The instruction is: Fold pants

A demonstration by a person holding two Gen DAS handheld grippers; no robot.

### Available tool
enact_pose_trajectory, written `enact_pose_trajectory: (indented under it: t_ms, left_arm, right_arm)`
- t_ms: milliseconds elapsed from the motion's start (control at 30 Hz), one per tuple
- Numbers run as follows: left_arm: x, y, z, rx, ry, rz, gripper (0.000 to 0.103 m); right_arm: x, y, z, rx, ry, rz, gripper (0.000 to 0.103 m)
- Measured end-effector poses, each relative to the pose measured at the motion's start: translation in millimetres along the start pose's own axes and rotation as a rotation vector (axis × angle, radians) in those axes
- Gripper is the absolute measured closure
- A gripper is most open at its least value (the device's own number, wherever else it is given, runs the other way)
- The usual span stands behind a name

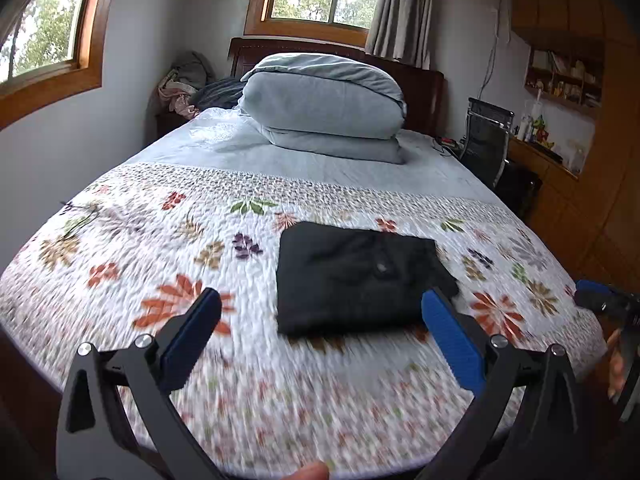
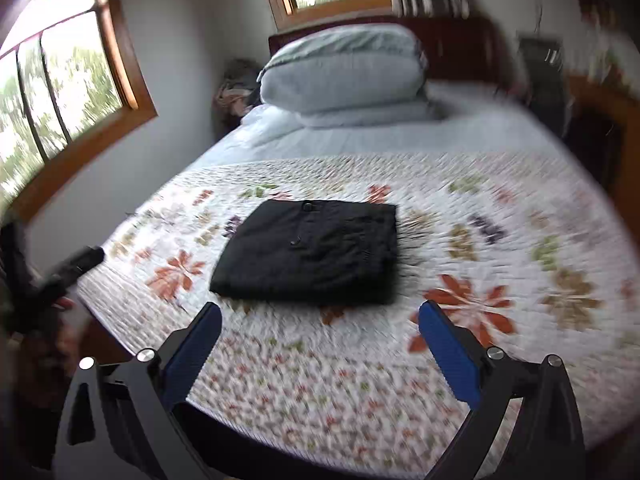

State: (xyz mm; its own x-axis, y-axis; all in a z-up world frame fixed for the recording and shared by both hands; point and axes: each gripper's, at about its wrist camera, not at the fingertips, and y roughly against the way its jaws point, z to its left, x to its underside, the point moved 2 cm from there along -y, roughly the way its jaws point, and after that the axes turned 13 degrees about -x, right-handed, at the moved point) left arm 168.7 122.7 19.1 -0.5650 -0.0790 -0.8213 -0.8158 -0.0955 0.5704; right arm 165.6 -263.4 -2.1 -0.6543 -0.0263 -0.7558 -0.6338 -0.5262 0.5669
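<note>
The black pants [image 2: 310, 254] lie as a compact folded rectangle on the floral quilt [image 2: 500, 240], so the left gripper [image 1: 320, 308] and right gripper [image 2: 320, 316], both spread and empty, need only square any loose edge.

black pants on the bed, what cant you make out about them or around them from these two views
- Folded black pants: underside and inner layers hidden by the top fold, both views.
- Its near right corner: covered by the left hand-held gripper's blue finger, left wrist view.
- Floral quilt: pattern smeared by motion blur, right wrist view.
- Shelf items: too small, left wrist view.
</note>
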Motion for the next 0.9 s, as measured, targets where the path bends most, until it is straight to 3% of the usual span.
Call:
enact_pose_trajectory:
  t_ms: [200,267,433,600,667,900]
  left_arm:
    - [45.7,59.3,-18.7,0.014,-0.060,0.061,0.003]
    - [61.8,63.5,-18.8,-0.012,-0.062,0.094,0.003]
    - [86.9,68.5,-16.2,0.015,-0.004,0.173,0.003]
    - [83.5,94.2,-19.1,-0.088,-0.008,0.148,0.003]
    - [79.8,100.6,-20.2,-0.096,-0.005,0.143,0.003]
    - [72.0,128.2,-20.8,-0.145,-0.011,-0.003,0.003]
  right_arm:
    - [54.8,45.2,45.8,0.038,0.037,-0.048,0.004]
    - [67.7,51.3,48.9,0.065,0.047,-0.030,0.004]
    - [84.6,62.0,57.5,0.033,0.027,0.004,0.004]
    - [87.5,70.7,69.4,-0.007,0.038,-0.005,0.004]
    - [85.6,70.8,75.0,-0.006,0.054,-0.005,0.004]
    - [80.8,66.3,79.2,0.005,0.056,-0.002,0.004]
